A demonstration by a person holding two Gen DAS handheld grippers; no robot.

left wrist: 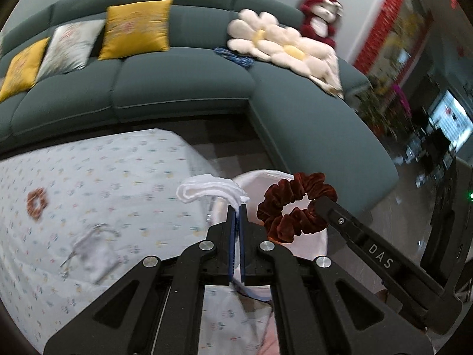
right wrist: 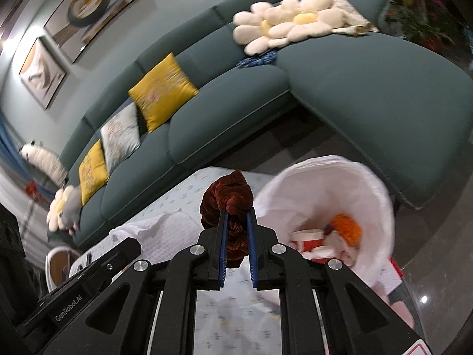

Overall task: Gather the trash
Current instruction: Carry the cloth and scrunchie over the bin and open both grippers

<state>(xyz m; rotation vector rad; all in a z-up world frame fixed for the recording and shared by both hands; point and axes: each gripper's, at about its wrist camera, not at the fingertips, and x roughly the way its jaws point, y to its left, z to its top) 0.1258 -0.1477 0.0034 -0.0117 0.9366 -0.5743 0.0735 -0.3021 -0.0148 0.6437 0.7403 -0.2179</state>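
Left gripper [left wrist: 237,207] clamped white cloth [left wrist: 207,190], long axis leftward. Right gripper [right wrist: 236,213] clamped maroon scrunchie [right wrist: 227,201], ring upright, beside lined bin [right wrist: 369,183].

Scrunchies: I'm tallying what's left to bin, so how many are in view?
2. One dark red velvet scrunchie is clamped in the right tongs; a lighter brown scrunchie lies on the patterned tablecloth. Others may be hidden.

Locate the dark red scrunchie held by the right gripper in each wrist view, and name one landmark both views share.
Left wrist view: the dark red scrunchie sits right of centre, at the right gripper's tip.
Right wrist view: it sits at centre, pinched between the blue-padded fingers.
Shared landmark: the white-lined trash bin.
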